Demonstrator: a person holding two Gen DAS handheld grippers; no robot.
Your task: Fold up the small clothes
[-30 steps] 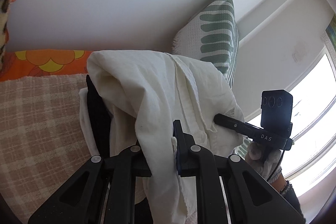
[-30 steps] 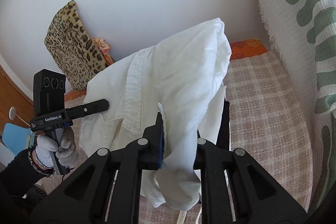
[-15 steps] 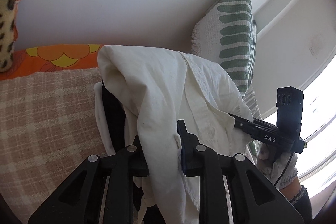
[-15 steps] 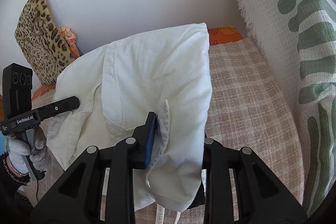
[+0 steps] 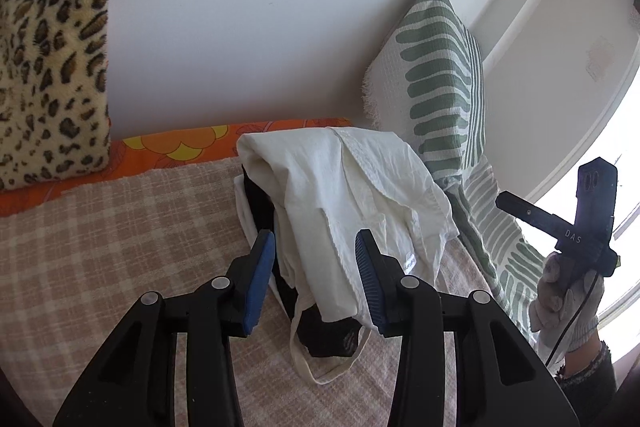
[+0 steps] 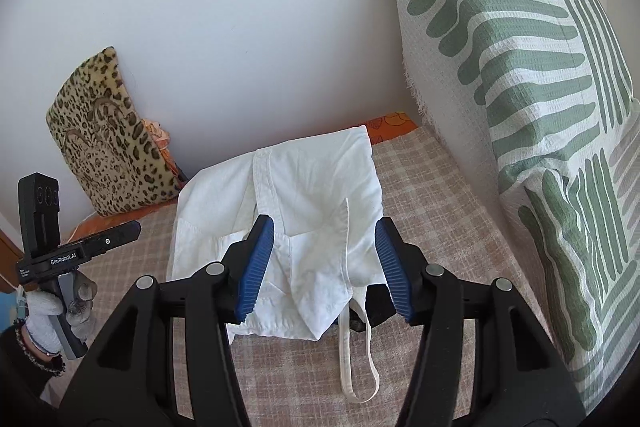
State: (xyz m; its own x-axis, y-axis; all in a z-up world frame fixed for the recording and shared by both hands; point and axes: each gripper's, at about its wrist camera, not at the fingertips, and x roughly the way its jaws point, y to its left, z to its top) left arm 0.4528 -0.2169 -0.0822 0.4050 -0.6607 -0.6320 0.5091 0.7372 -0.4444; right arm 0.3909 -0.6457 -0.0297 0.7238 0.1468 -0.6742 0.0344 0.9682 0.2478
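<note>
A cream-white folded garment [image 5: 344,187] lies on top of a small pile with a black garment [image 5: 328,335] under it, on the checked blanket. It also shows in the right wrist view [image 6: 304,199]. A white strap loop [image 6: 356,359] trails from the pile toward me. My left gripper [image 5: 316,283] is open, its blue pads on either side of the pile's near edge. My right gripper [image 6: 324,267] is open just before the pile. The right gripper also shows at the right of the left wrist view [image 5: 576,227]; the left gripper shows at the left of the right wrist view [image 6: 76,251].
The pile rests on a beige checked blanket [image 5: 100,247] over an orange flowered sheet [image 5: 168,147]. A leopard-print cushion [image 6: 104,139] leans on the white wall at left. A green-and-white patterned pillow [image 6: 520,75] stands at right, beside a bright window [image 5: 624,219].
Both grippers have let go of the white garment and opened. The garment has dropped onto the pile, and both grippers have drawn back from it.
</note>
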